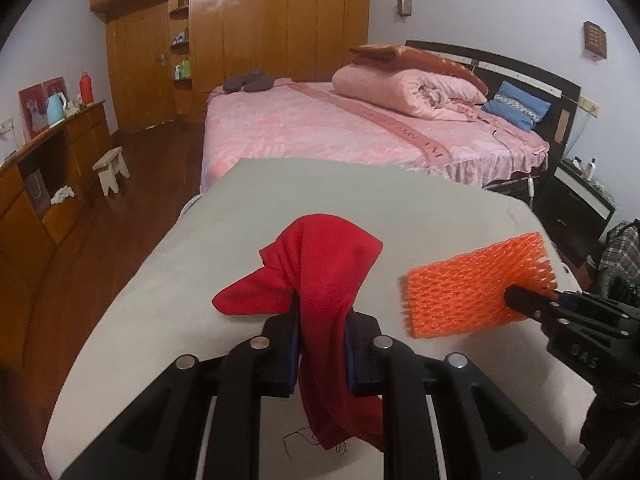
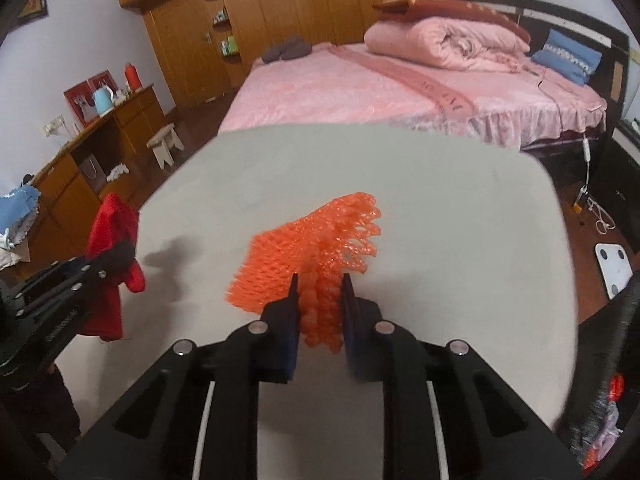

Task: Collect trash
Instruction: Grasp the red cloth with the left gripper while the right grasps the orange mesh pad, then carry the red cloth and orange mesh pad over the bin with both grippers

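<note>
My left tool (image 1: 322, 340) clenched on red cloth (image 1: 320, 276), cloth draped through jaws, loose threads hanging at its lower edge, lifted above grey tabletop (image 1: 304, 196). My right tool (image 2: 318, 312) clamped on orange foam net sleeve (image 2: 308, 248), sleeve raised off same tabletop. Right tool's housing, seen from left wrist, carries embossed letters "DAS". Beyond tabletop: pink bed (image 1: 320, 120); band across bedspread bears lettering, too blurred to read. Wooden wardrobe (image 1: 256, 20) behind.
</note>
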`<state>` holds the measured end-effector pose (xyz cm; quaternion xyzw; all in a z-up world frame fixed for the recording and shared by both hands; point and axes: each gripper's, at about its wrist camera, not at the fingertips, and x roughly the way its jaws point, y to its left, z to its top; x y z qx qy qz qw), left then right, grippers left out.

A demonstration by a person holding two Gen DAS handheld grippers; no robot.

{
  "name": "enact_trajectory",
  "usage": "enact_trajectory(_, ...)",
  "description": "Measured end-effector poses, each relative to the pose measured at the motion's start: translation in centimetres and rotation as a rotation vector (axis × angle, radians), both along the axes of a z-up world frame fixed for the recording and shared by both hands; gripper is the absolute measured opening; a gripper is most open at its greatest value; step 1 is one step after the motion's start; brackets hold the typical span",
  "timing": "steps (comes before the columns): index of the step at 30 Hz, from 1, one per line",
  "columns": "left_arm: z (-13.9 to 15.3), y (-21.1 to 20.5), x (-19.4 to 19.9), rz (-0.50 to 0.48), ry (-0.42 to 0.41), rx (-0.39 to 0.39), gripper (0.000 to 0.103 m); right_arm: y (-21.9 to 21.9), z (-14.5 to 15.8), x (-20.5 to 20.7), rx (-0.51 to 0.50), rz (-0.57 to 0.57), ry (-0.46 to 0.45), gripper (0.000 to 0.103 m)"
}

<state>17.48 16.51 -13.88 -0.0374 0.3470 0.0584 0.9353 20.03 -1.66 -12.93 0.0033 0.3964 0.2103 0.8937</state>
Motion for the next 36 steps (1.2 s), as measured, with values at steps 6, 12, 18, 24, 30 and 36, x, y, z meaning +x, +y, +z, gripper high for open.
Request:
enact_trajectory(6, 2.8, -2.6, -1.7, -0.039, -0.063, -0.002, 0.017, -2.4, 2.8, -2.0, 0.021, -0.012, -0.058, 0.018)
enact_trajectory(12, 5.0, -5.2, -3.3, -0.08, -0.096, -0.009, 0.017, -4.6, 5.3, -4.9, 0.047, -0.019, -0.104, 0.018)
enact_trajectory(18, 6.7, -7.1, -4.5, -0.11, -0.118, -0.014, 0.017, -7.0, 7.2, -7.3, 0.068, -0.04, -0.141, 0.018)
enact_trajectory(24, 8.5, -9.0, -5.6, -0.137, -0.148, -0.03, 0.017, -9.5, 9.3, -9.4, 0.081, -0.069, -0.181, 0.017)
enact_trajectory(30, 10.3, -11.3, -6.6, -0.182, -0.185, -0.025, 0.017, -11.4, 11.1, -11.2, 0.094, -0.088, -0.224, 0.018)
enact_trajectory(36, 12.2, -13.8, -7.8, -0.233, -0.222, -0.021, 0.017, -13.6, 12.9, -13.1, 0.102, -0.116, -0.273, 0.018)
